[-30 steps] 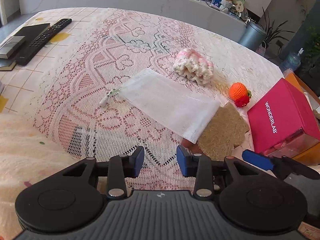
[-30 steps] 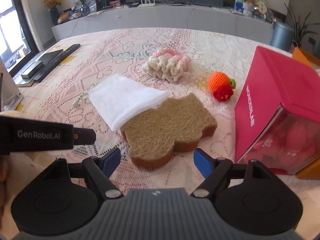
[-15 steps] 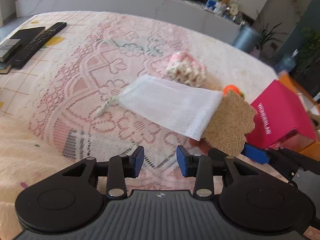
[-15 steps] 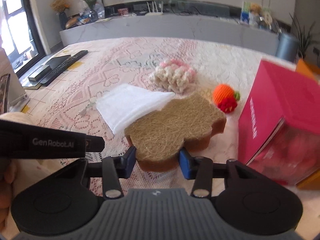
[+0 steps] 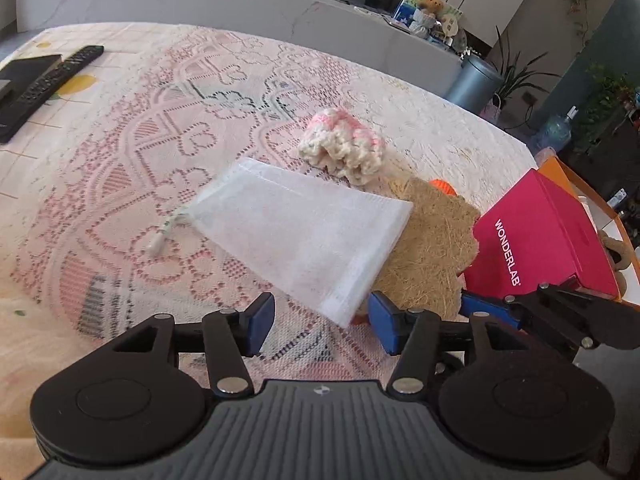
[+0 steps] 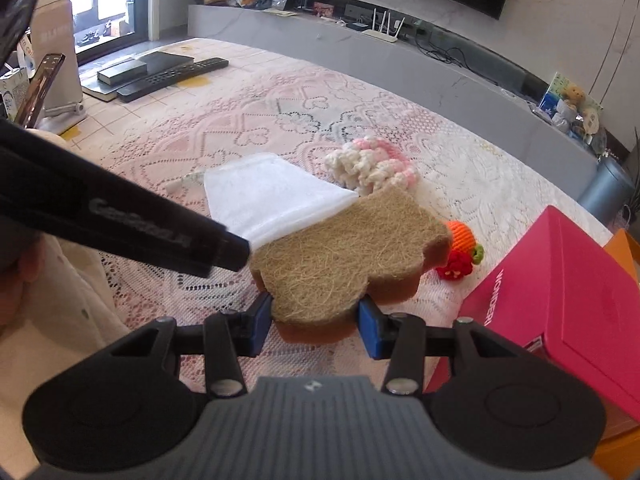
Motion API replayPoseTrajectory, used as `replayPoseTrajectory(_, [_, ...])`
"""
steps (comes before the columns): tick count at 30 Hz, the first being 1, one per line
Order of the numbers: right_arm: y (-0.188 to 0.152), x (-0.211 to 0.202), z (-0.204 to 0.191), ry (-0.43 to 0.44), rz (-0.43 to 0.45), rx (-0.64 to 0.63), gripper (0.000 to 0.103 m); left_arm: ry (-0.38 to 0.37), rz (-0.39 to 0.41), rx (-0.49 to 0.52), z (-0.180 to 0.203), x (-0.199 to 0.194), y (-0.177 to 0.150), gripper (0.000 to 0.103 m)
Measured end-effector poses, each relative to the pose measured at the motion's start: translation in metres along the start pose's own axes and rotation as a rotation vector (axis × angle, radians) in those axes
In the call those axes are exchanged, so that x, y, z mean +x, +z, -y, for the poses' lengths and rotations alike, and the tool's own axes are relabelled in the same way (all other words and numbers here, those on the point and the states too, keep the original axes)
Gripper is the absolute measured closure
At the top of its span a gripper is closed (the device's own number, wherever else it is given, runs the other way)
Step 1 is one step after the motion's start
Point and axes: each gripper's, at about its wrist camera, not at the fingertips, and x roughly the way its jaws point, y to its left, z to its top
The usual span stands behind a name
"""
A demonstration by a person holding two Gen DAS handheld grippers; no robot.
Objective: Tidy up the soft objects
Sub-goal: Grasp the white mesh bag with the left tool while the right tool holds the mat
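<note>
mesh bag [image 5: 304,240]: apparently empty | left gripper [image 5: 320,320]: jaws opening, nothing between | right gripper [image 6: 316,324]: jaws gripping sponge [image 6: 344,256]

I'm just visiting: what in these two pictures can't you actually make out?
- Crocheted orange toy: left wrist view, mostly hidden behind the brown sponge.
- White mesh bag: right wrist view, near corner covered by the left gripper's black body.
- Pink box: right wrist view, lettering cut off by the right gripper.

Pouch [image 6: 268,196] on sponge [image 6: 344,256] — box [image 6: 560,296] right
</note>
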Motion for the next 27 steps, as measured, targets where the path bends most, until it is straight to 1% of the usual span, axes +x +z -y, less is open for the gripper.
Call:
replayPoseTrajectory(2, [-0.001, 0.001, 0.0, -0.002, -0.003, 0.002, 0.058, 0.004, -0.011, -0.004, 0.001, 0.007, 0.002, 0.04])
replayPoseTrajectory(3, [-0.002, 0.003, 0.0, -0.004, -0.008, 0.008, 0.058, 0.006, -0.009, -0.003, 0.002, 0.009, 0.002, 0.049])
replayPoseTrajectory(4, [-0.003, 0.005, 0.001, -0.003, -0.012, 0.017, 0.058, 0.009, -0.011, -0.002, 0.003, 0.011, 0.003, 0.069])
replayPoseTrajectory(5, [-0.003, 0.006, 0.003, 0.0, -0.016, 0.027, 0.058, 0.01, -0.021, 0.0, 0.003, 0.012, 0.003, 0.08])
replayPoseTrajectory(6, [-0.004, 0.007, 0.003, 0.004, -0.019, 0.035, 0.058, 0.005, -0.03, 0.002, 0.003, 0.014, 0.002, 0.094])
replayPoseTrajectory(7, [-0.005, 0.007, 0.004, 0.008, -0.018, 0.043, 0.058, 0.011, -0.029, 0.004, 0.003, 0.014, 0.002, 0.098])
replayPoseTrajectory(10, [-0.005, 0.008, 0.003, 0.008, -0.014, 0.057, 0.058, 0.007, 0.001, 0.014, 0.005, 0.008, 0.001, 0.101])
replayPoseTrajectory(12, [-0.006, 0.006, 0.004, -0.006, -0.007, 0.07, 0.058, 0.025, 0.012, 0.029, 0.007, 0.003, 0.0, 0.101])
replayPoseTrajectory(13, [-0.006, 0.005, 0.005, -0.015, -0.001, 0.077, 0.058, 0.039, 0.003, 0.032, 0.007, 0.001, 0.0, 0.102])
replayPoseTrajectory(15, [-0.007, 0.0, 0.009, -0.022, 0.015, 0.091, 0.058, 0.1, -0.041, 0.053, 0.007, -0.002, -0.002, 0.102])
replayPoseTrajectory(17, [-0.007, -0.005, 0.012, -0.026, 0.031, 0.105, 0.058, 0.131, -0.081, 0.075, 0.008, -0.006, -0.005, 0.102])
replayPoseTrajectory(20, [-0.007, -0.01, 0.015, -0.039, 0.051, 0.12, 0.057, 0.145, -0.125, 0.108, 0.007, -0.015, -0.009, 0.102])
replayPoseTrajectory(25, [-0.007, -0.01, 0.015, -0.032, 0.052, 0.13, 0.057, 0.143, -0.219, 0.167, 0.006, -0.017, -0.018, 0.101])
replayPoseTrajectory(26, [-0.007, -0.01, 0.014, -0.025, 0.053, 0.131, 0.057, 0.145, -0.213, 0.162, 0.005, -0.017, -0.019, 0.1])
replayPoseTrajectory(27, [-0.007, -0.009, 0.014, -0.016, 0.052, 0.132, 0.057, 0.141, -0.196, 0.155, 0.004, -0.019, -0.019, 0.096])
